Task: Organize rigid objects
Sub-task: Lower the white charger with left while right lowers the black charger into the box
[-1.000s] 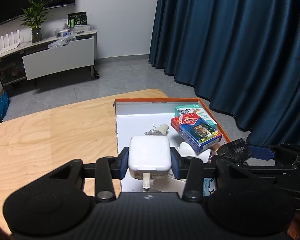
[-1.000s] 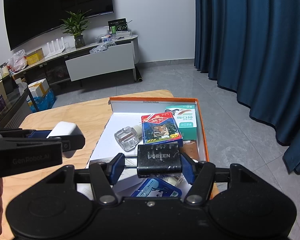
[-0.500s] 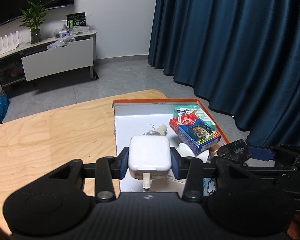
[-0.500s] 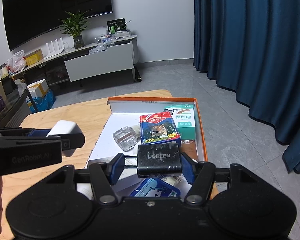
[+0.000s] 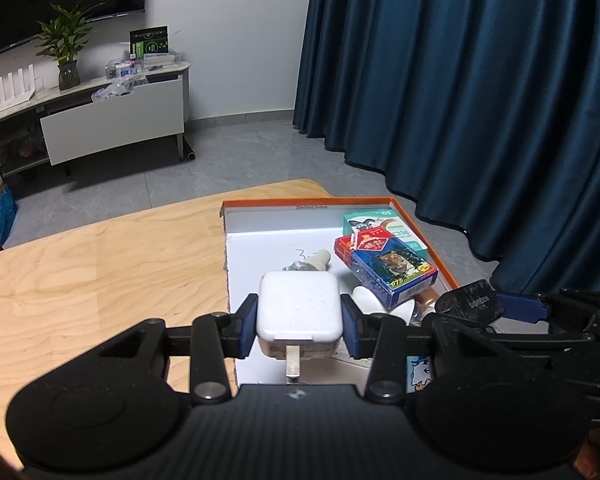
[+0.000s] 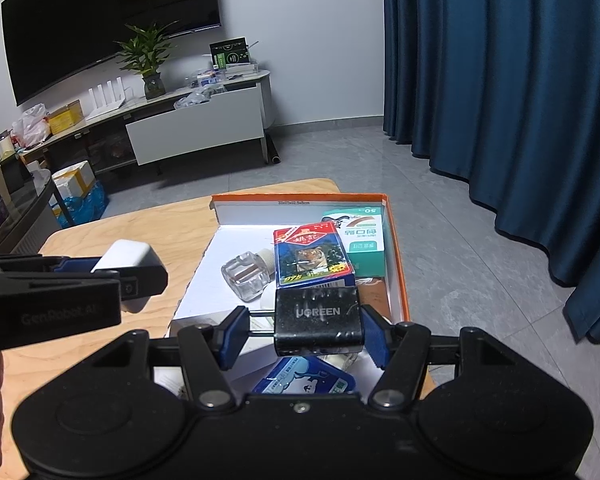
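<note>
My left gripper (image 5: 299, 323) is shut on a white charger (image 5: 299, 307) with its plug prongs toward the camera, held above the near left part of the orange-rimmed box (image 5: 312, 202). My right gripper (image 6: 300, 330) is shut on a black UGREEN charger (image 6: 318, 320), held above the box's near end (image 6: 396, 248). Each gripper shows in the other view: the black charger (image 5: 470, 305) at right, the white charger (image 6: 124, 258) at left. In the box lie a blue and red card pack (image 6: 310, 254), a teal box (image 6: 360, 236), a clear glass bottle (image 6: 246, 274) and a blue packet (image 6: 304, 380).
The box sits at the right end of a wooden table (image 5: 100, 272). Dark blue curtains (image 5: 480, 100) hang to the right. A TV stand (image 6: 196, 120) with a plant stands across the grey floor, far behind.
Both grippers keep their chargers. The views have shifted only slightly; the box and its contents sit a little lower left in frame.
</note>
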### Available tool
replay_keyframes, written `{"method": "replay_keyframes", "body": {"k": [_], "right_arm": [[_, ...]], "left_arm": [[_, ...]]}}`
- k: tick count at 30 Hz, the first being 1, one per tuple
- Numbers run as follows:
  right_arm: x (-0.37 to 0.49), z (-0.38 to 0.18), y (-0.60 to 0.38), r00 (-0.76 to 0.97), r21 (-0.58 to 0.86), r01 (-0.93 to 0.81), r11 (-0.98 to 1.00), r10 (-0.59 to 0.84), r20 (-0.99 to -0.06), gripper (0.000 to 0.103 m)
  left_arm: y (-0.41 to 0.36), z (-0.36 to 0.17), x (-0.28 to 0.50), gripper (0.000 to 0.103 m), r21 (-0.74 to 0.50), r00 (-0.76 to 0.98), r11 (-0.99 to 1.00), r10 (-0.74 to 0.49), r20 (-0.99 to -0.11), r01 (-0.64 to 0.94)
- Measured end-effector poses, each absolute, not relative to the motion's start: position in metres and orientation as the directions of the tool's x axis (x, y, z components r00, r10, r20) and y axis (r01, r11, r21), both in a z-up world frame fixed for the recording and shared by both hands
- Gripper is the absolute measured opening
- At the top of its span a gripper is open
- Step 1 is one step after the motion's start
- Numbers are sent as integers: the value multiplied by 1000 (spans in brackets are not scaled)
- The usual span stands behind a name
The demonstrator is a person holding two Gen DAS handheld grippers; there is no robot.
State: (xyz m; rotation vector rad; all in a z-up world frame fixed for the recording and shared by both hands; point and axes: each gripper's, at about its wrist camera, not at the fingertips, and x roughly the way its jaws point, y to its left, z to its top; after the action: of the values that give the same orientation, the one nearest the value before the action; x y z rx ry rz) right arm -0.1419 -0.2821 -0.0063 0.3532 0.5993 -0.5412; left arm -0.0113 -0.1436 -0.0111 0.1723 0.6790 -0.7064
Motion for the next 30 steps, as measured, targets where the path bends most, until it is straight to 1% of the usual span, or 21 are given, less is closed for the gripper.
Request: {"method": "replay_keyframes", "body": {"k": [30], "right_arm": [[-143,-18,-293,678,166,590,790,-373,-634,72]], "left_arm": [[-153,-20,-4,43,-85,535,748,-544,-646,659]]}}
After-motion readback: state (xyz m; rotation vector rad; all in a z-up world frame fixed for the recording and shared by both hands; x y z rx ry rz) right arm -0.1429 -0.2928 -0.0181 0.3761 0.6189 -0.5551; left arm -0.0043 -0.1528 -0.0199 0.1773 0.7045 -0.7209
